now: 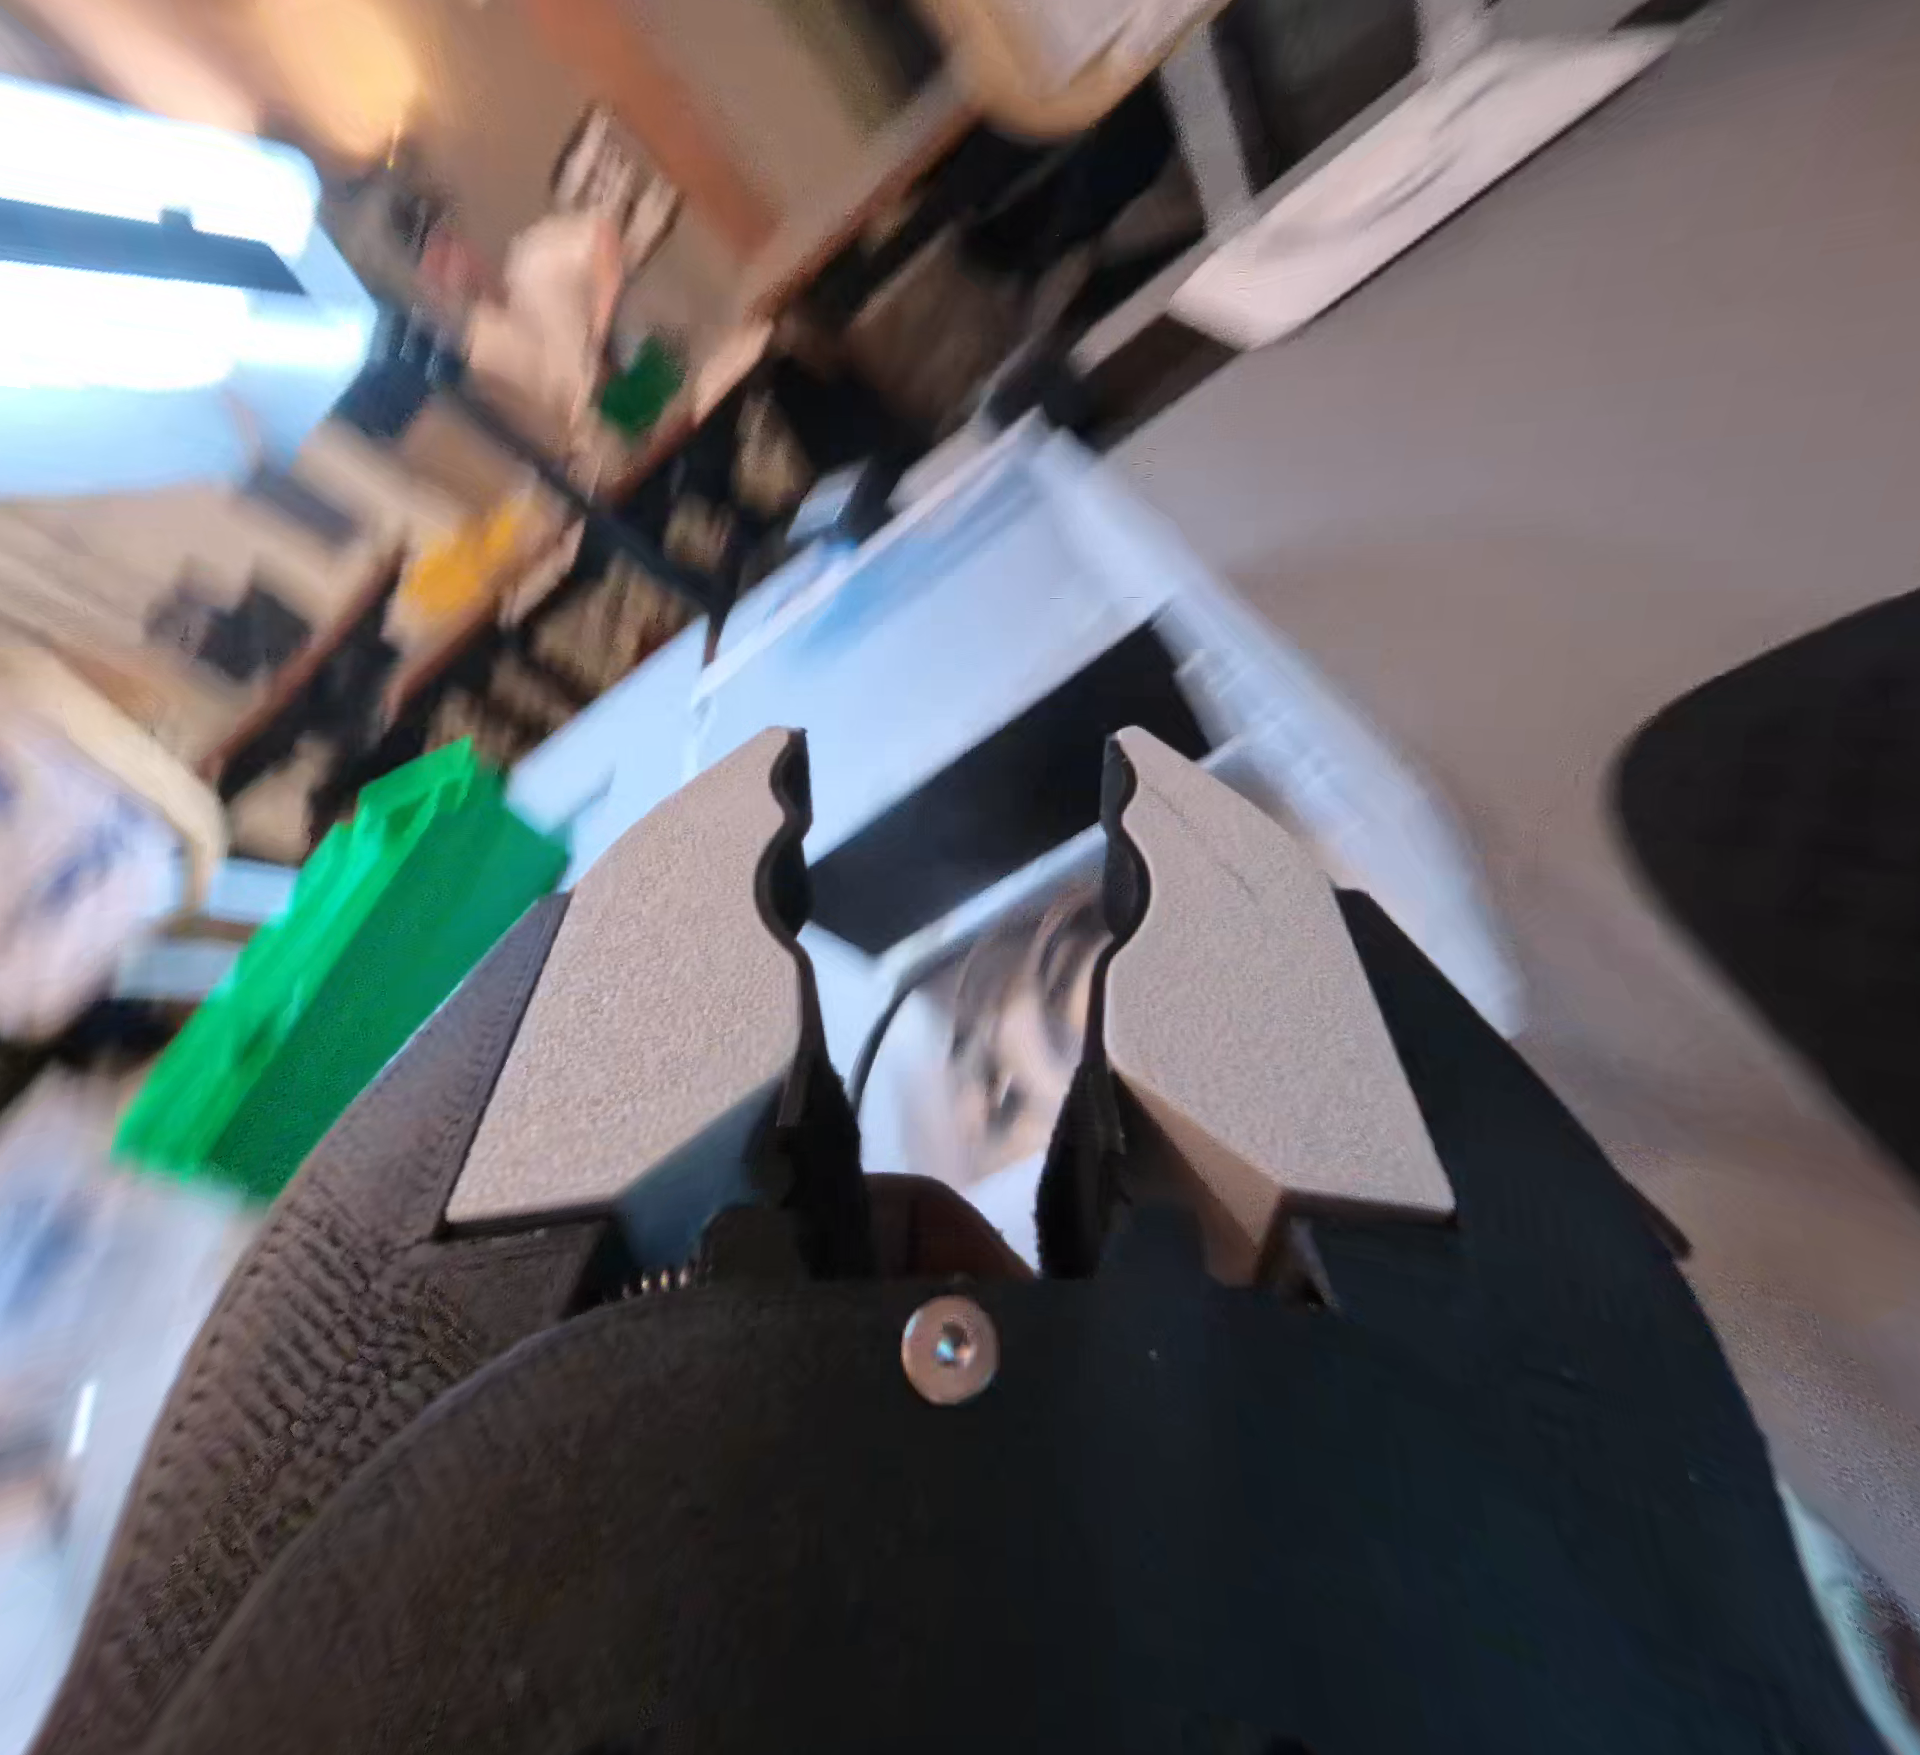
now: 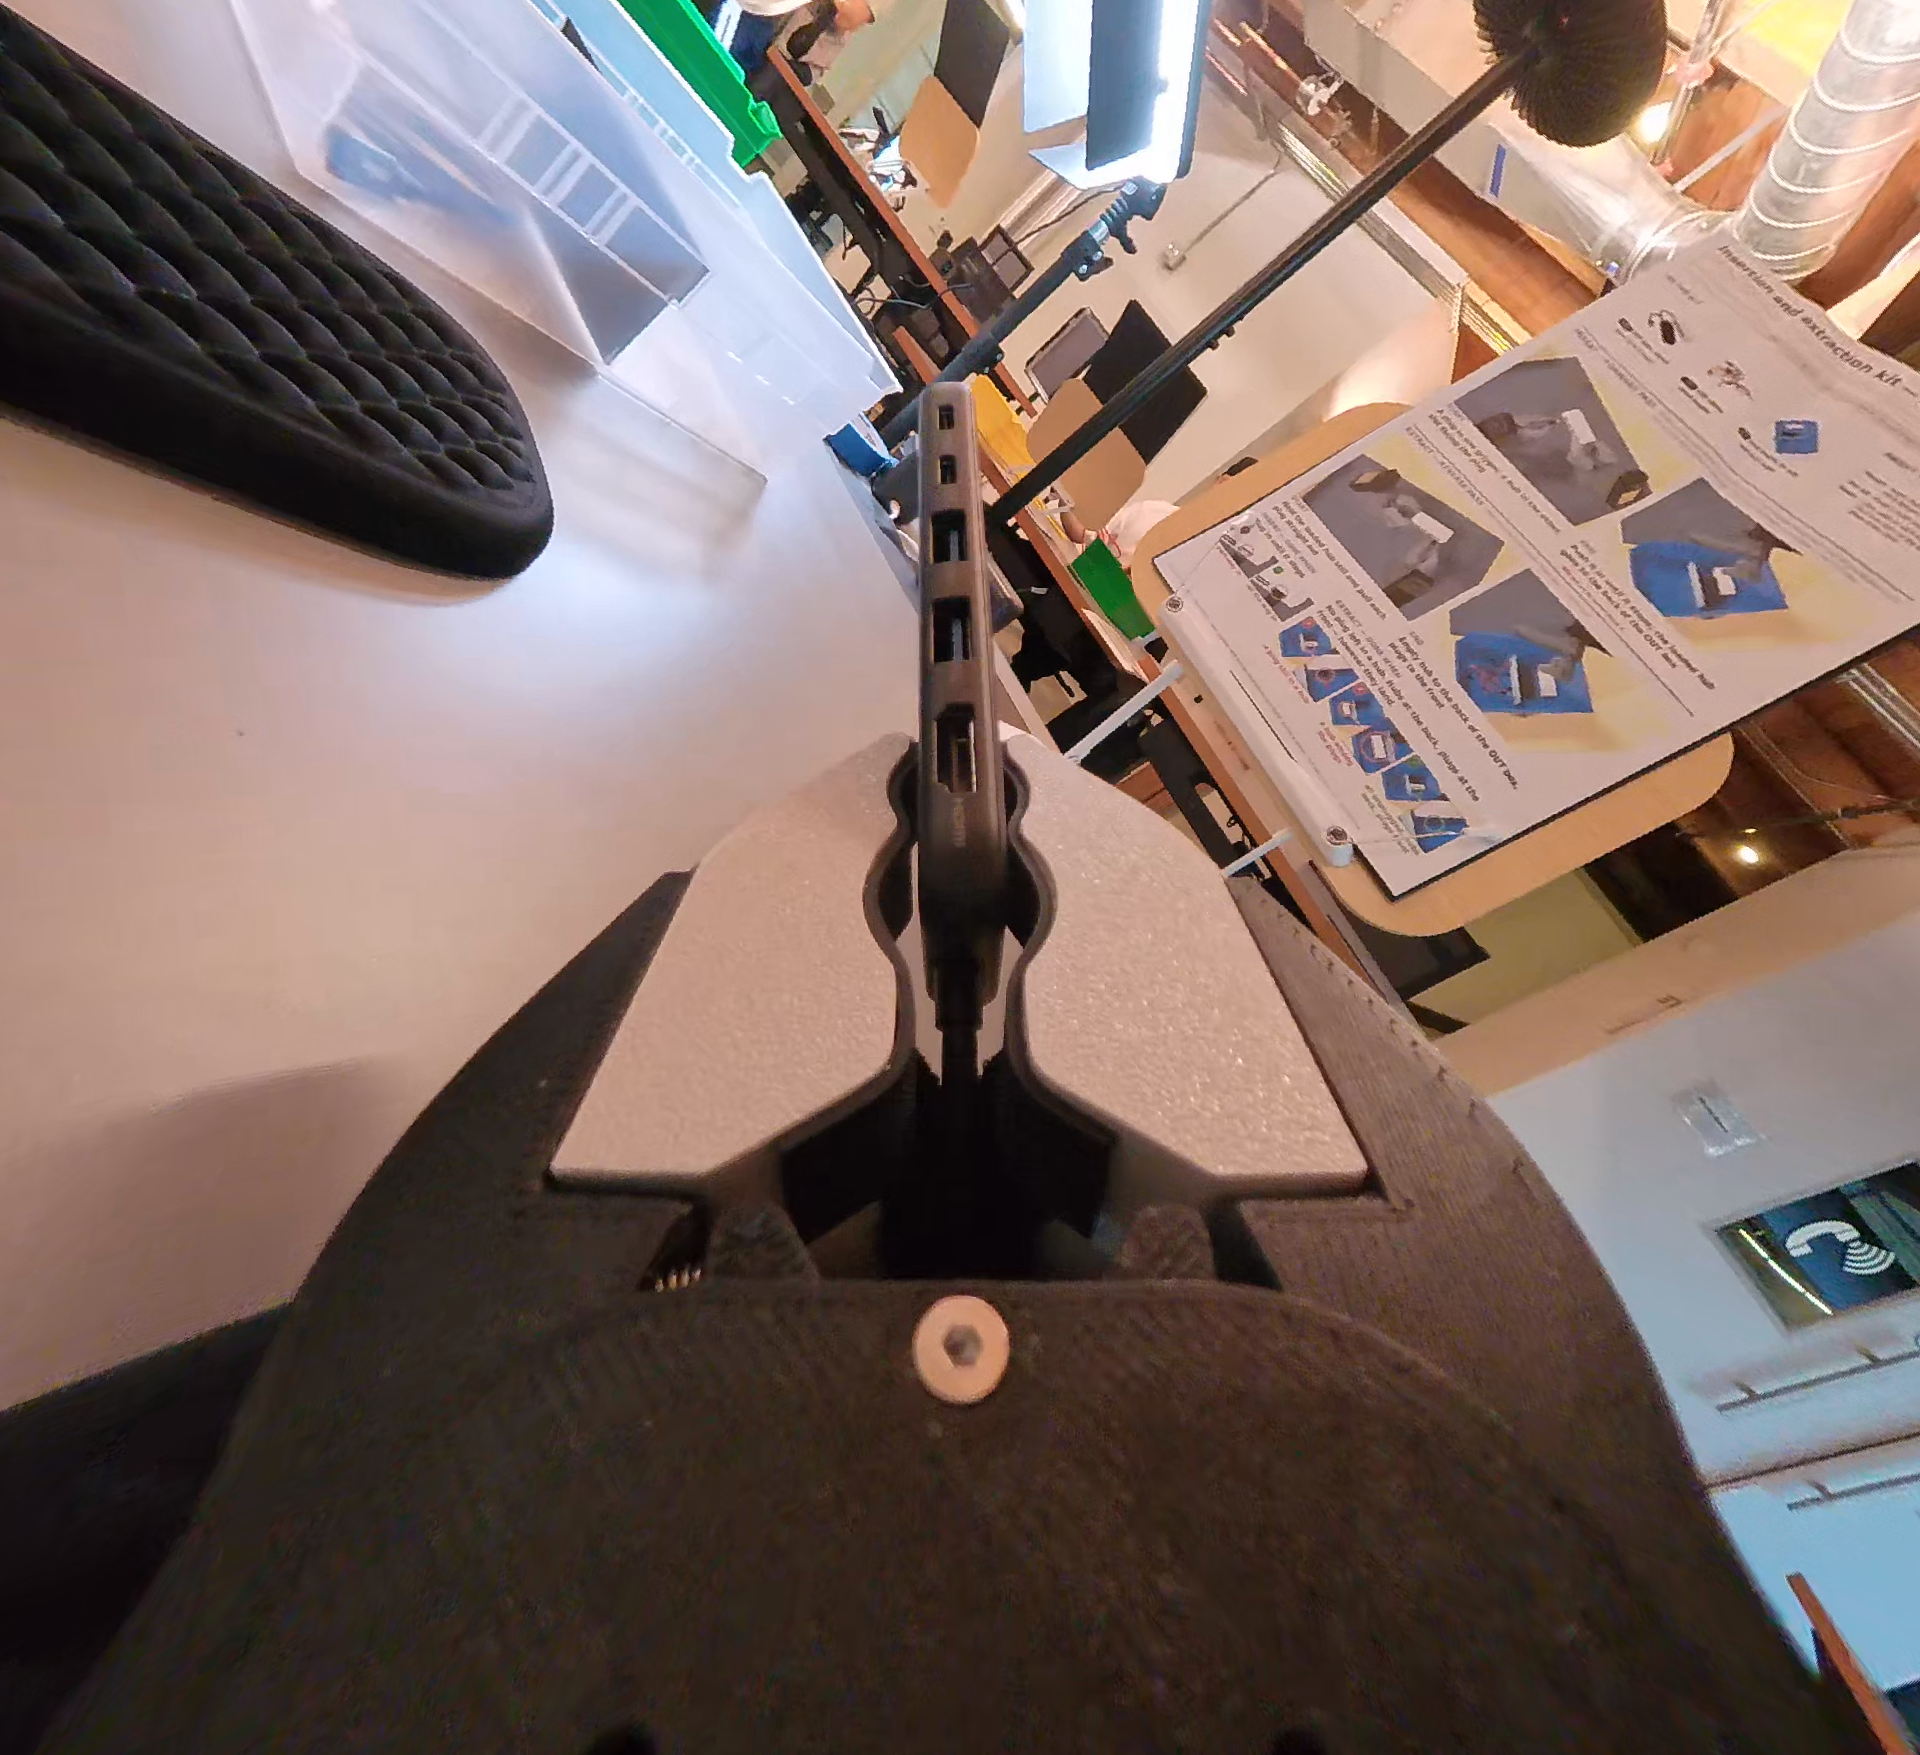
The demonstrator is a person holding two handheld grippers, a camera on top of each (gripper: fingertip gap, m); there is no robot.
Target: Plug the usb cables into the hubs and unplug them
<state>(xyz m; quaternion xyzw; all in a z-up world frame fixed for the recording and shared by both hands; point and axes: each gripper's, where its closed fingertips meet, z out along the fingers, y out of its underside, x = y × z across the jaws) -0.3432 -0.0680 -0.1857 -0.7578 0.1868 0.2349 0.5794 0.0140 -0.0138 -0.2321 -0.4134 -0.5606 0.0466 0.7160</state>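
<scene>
right gripper (image 2: 956,791) is rolled sideways, table (image 2: 312,822) on its left, fingers clamped on the dark usb hub (image 2: 951,666), ports facing cam, hub sticking out past the tips. black mat (image 2: 208,303) and clear bin (image 2: 499,147) left of the hub, instruction board (image 2: 1558,583) to its right. left gripper (image 1: 956,812) tilted too, fingers apart w/ nothing between, view v blurry, green bin (image 1: 343,967) on its left.

Matt grey hub (image 2: 954,666), quilted black pad (image 2: 239,334)

Both cameras sit just behind their own tool, looking forward along its fingers, each view rolled steeply sideways. The left view is motion-blurred. Both show the white tabletop (image 2: 312,822), black mat (image 2: 239,303) and green bin (image 1: 343,967).
</scene>
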